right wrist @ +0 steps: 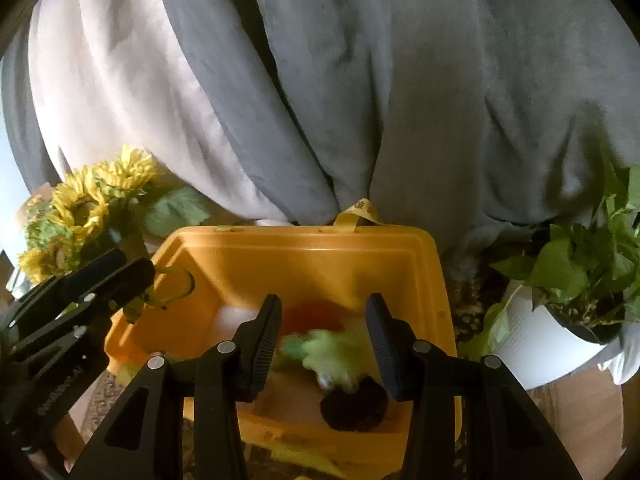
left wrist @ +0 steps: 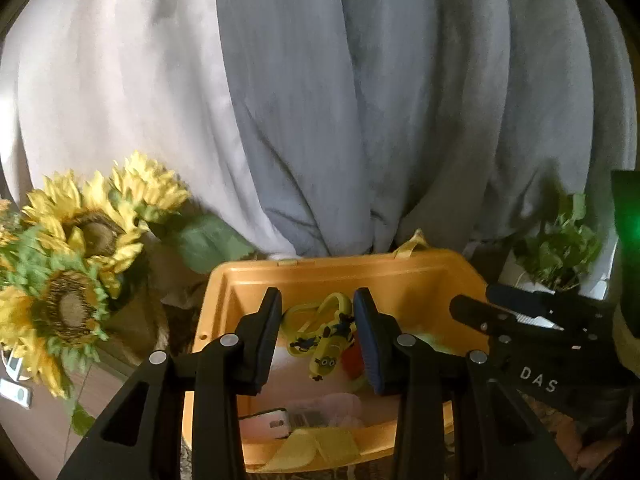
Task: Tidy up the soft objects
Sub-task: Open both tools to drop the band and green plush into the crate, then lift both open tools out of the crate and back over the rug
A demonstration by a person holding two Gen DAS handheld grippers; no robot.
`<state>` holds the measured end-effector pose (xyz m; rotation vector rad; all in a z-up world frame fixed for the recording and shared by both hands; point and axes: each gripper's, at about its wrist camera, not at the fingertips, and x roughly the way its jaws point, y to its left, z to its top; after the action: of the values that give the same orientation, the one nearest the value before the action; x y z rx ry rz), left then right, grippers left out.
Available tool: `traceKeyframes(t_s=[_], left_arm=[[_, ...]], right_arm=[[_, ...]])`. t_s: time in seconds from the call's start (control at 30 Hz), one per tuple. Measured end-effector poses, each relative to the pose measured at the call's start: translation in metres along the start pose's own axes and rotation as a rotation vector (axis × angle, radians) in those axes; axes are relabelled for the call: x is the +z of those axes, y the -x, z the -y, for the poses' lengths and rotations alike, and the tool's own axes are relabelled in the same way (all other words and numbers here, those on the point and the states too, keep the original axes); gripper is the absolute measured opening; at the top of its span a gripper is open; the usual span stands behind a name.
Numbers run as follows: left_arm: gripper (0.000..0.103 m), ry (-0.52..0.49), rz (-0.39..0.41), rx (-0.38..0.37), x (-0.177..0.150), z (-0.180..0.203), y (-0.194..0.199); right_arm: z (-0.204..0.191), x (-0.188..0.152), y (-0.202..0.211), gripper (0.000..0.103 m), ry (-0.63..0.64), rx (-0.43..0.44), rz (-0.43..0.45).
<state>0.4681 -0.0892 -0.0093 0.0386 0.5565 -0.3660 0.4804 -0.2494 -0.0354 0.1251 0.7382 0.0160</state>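
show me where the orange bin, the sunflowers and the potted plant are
Orange bin (right wrist: 320,254): right wrist view, bare far wall.
Sunflowers (left wrist: 94,236): left wrist view, centre of the upper bloom.
Potted plant (right wrist: 560,268): right wrist view, a broad leaf.

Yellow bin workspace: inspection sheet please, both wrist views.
Surface: patterned rug under the bin, wood floor beside it.
Job's things: yellow bin holds a yellow cartoon toy, a fluffy green toy, a dark round item, something orange-red.
Clutter: white device by the flowers.
Grippers: left gripper and right gripper above the bin, jaws apart, nothing gripped.
Cables: nothing seen.
Surroundings: grey and white drapes, sunflowers, potted plant.
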Motion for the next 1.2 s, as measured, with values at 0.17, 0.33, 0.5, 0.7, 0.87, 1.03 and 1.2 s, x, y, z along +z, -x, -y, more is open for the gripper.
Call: traceKeyframes(t_s=[0.17, 0.33, 0.5, 0.7, 0.87, 1.03, 1.2], left_arm=[[0.052, 0.001, -0.078, -0.001, -0.004, -0.001, -0.023], [0.058, -0.002, -0.095, 0.013, -0.010, 0.001, -0.026], [0.064, -0.012, -0.095, 0.025, -0.011, 0.006, -0.016], [0.081, -0.009, -0.079, 0.040, -0.015, 0.014, 0.013], [0.088, -0.008, -0.079, 0.073, -0.021, 0.020, 0.038], [0.091, -0.034, -0.077, 0.090, -0.032, 0.028, 0.063], [0.093, -0.045, -0.076, 0.110, -0.047, 0.037, 0.089]], right_arm=[[0.006, 0.001, -0.012, 0.046, -0.019, -0.018, -0.035], [0.012, -0.003, -0.013, 0.047, -0.033, -0.032, -0.050], [0.013, -0.007, -0.001, 0.047, -0.034, -0.045, -0.035], [0.018, -0.014, 0.024, 0.053, -0.041, -0.057, -0.001], [0.020, -0.023, 0.048, 0.066, -0.032, -0.063, 0.018], [0.019, -0.036, 0.072, 0.074, -0.010, -0.071, 0.032], [0.020, -0.054, 0.094, 0.076, -0.003, -0.085, 0.025]])
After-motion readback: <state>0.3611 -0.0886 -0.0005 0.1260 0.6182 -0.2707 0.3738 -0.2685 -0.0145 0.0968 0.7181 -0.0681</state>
